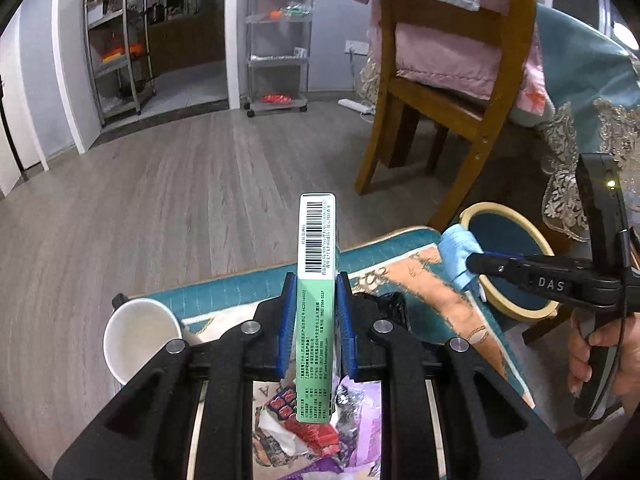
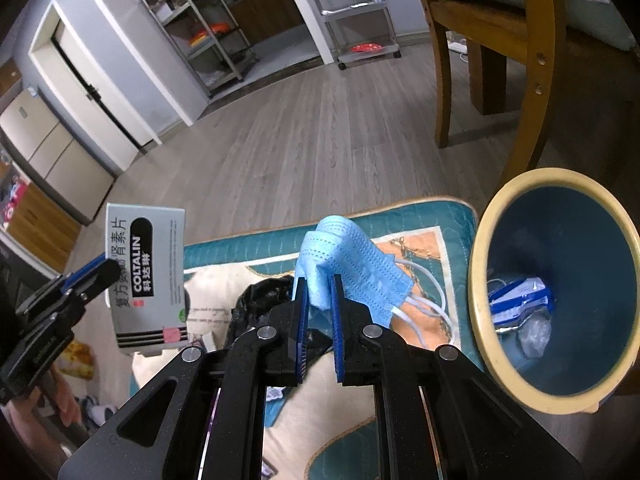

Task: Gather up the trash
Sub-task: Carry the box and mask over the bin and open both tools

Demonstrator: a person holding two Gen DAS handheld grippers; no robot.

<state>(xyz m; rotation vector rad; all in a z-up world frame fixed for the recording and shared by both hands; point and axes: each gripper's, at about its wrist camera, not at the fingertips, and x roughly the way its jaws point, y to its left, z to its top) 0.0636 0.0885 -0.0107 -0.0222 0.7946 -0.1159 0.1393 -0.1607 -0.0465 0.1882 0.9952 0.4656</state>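
The left gripper [image 1: 316, 280] is clamped narrow on a green medicine box [image 1: 317, 264], its blue pads [image 1: 347, 320] pressing both flat sides (the box stands on edge, barcode end pointing away from the hand). Right under that gripper lies a heap of crumpled wrappers [image 1: 312, 428], red and lilac, too jumbled to tell apart. Just to its left sits a white paper cup [image 1: 138, 336], partly hidden behind the gripper's arm.

The right gripper [image 2: 320, 280] is pinched almost fully closed on a folded blue face mask [image 2: 348, 260]; the mask spills out over its right finger and the white ear loops [image 2: 430, 300] dangle below. Directly beneath and behind its fingers is something black and crinkly [image 2: 260, 300], mostly covered, which I cannot identify.

Both grippers hang above a teal patterned cushion [image 2: 432, 220]. To the right of the right gripper, just beside the cushion's edge, stands a blue bin [image 2: 496, 216] with a cream rim, and a few scraps [image 2: 520, 300] lie at its bottom. A hand [image 1: 588, 360] grips the right tool's handle at the picture's edge. Beyond the bin rises a wooden chair [image 1: 404, 120], then bare plank floor [image 1: 180, 184] and metal shelves [image 1: 276, 36] by the far wall.
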